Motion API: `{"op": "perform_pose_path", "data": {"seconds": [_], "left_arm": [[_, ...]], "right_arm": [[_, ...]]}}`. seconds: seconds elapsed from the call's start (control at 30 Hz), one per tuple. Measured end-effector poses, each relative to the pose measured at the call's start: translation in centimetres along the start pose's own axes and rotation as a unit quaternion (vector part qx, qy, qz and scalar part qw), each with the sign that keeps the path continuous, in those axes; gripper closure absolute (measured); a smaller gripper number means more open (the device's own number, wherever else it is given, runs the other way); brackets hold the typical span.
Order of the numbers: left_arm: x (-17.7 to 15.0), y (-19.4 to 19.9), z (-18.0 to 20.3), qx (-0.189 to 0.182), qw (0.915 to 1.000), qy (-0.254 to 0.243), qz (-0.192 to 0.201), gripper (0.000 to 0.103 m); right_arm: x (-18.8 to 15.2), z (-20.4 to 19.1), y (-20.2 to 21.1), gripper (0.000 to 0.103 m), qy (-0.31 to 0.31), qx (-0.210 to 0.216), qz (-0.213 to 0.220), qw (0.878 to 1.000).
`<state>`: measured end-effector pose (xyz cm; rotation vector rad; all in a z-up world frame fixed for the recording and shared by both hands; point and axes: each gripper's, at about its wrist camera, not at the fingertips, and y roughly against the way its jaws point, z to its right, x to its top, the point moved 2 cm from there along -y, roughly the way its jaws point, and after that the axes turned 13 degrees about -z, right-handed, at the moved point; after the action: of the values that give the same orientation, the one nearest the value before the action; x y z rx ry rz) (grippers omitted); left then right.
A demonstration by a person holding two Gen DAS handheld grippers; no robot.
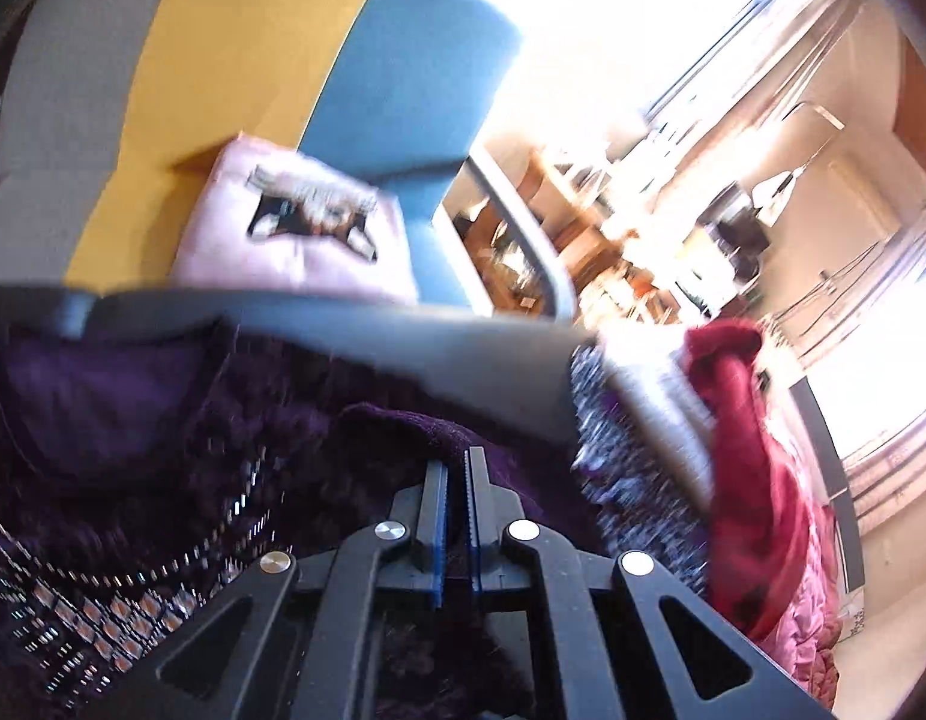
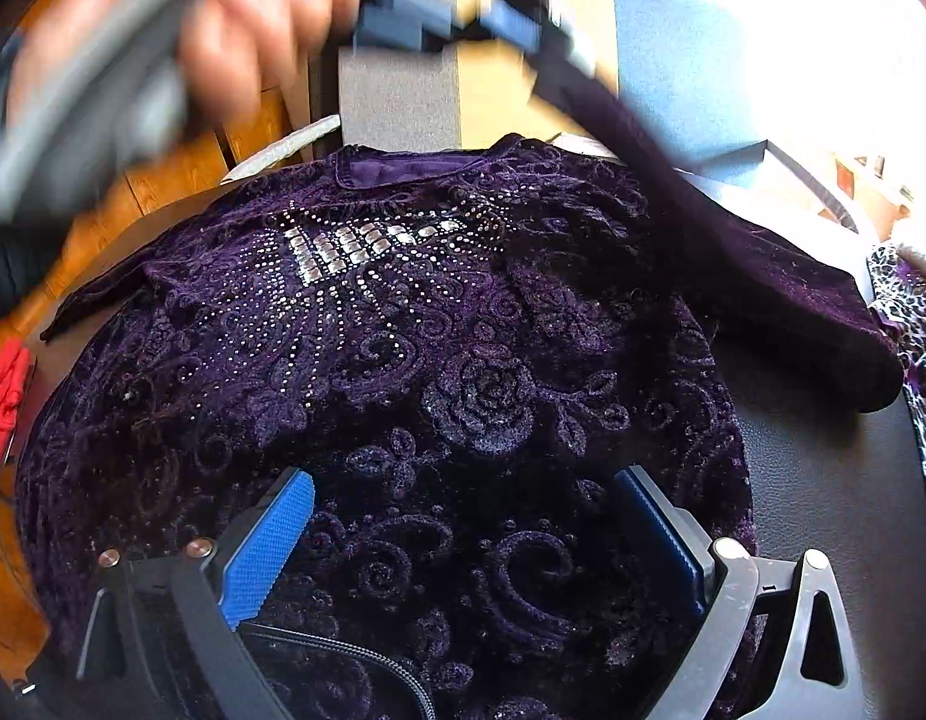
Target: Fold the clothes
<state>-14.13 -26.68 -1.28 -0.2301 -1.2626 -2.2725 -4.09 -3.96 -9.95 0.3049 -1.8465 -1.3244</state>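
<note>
Two grippers: both in view, each on its own wrist camera.
Left gripper (image 1: pixel 456 468): jaws drawn together to a thin slit, pinching a fold of the purple velvet top (image 1: pixel 162 420); the blue pads (image 1: pixel 440 516) meet the cloth at the tips.
Right gripper (image 2: pixel 463 516): jaws spread wide, blue pads (image 2: pixel 270 546) well apart, nothing between them; it hangs over the lower body of the purple velvet top (image 2: pixel 432 390).
Sleeve (image 2: pixel 733 252): right wrist view shows one sleeve lifted off the bench, running up toward the blurred left gripper (image 2: pixel 511 24) at top; the cuff end lies on the dark surface.
Garment position: spread front-up on the bench (image 2: pixel 823 480), neckline away from the right camera, rhinestone panel (image 2: pixel 372 246) across the chest.
Hand (image 2: pixel 252 30): a person's hand, blurred, grips the left tool's handle at upper left of the right view.
Neighbouring cloth: leopard-print fabric (image 2: pixel 919 348) beside the cuff at right; red fabric (image 2: pixel 0 390) at the left edge; crimson garment (image 1: pixel 745 450) to the right in the left view.
Background: pink folded piece with a printed picture (image 1: pixel 294 234) resting on a blue and yellow seat (image 1: pixel 402 90); bright window (image 1: pixel 643 0) beyond, detail washed out.
</note>
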Motion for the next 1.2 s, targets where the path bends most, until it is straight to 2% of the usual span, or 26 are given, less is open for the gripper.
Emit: {"op": "perform_pose_path", "data": {"seconds": [0.1, 0.23, 0.4, 0.5, 0.83, 1.0, 1.03, 1.1, 1.13, 1.2], "left_arm": [[2.1, 4.0, 1.2, -0.017, 0.999, -0.001, 0.041, 0.099], [2.8, 8.6, -0.8, -0.004, 0.9966, 0.019, 0.08, 0.099], [1.1, 12.9, -6.5, 0.028, 0.9918, 0.068, 0.104, 0.099], [-1.1, 14.4, -10.8, 0.048, 0.9875, 0.105, 0.108, 0.099], [-7.6, 11.6, -21.5, 0.105, 0.9733, 0.19, 0.076, 0.099], [-9.7, 7.6, -23.7, 0.115, 0.972, 0.202, 0.034, 0.099], [-10.1, 6.8, -23.9, 0.12, 0.9718, 0.201, 0.026, 0.099], [-10.9, 5.6, -24.4, 0.121, 0.9714, 0.204, 0.019, 0.099], [-11.3, 5.3, -24.7, 0.119, 0.9717, 0.203, 0.019, 0.099], [-11.6, 5.2, -25.0, 0.112, 0.9721, 0.204, 0.025, 0.099]], "right_arm": [[0.0, 0.0, -0.1, 0.002, 0.0, -0.001, -0.001, 1.0], [0.0, 0.0, -0.1, 0.002, 0.001, -0.002, -0.002, 1.0], [0.1, -0.1, 0.0, 0.002, 0.002, -0.005, -0.003, 1.0], [0.1, -0.1, -0.1, 0.001, 0.004, -0.006, -0.004, 1.0], [0.1, -0.1, -0.1, 0.0, 0.008, -0.01, -0.008, 1.0], [0.2, 0.1, 0.0, 0.0, 0.007, -0.005, -0.012, 1.0], [0.3, 0.3, 0.2, 0.0, 0.002, 0.004, -0.012, 1.0], [0.7, 1.7, 1.2, 0.004, -0.03, 0.052, -0.007, 0.998], [1.2, 3.1, 1.9, 0.007, -0.06, 0.074, 0.005, 0.995], [2.5, 6.2, 3.6, 0.007, -0.121, 0.114, 0.042, 0.985]]}}
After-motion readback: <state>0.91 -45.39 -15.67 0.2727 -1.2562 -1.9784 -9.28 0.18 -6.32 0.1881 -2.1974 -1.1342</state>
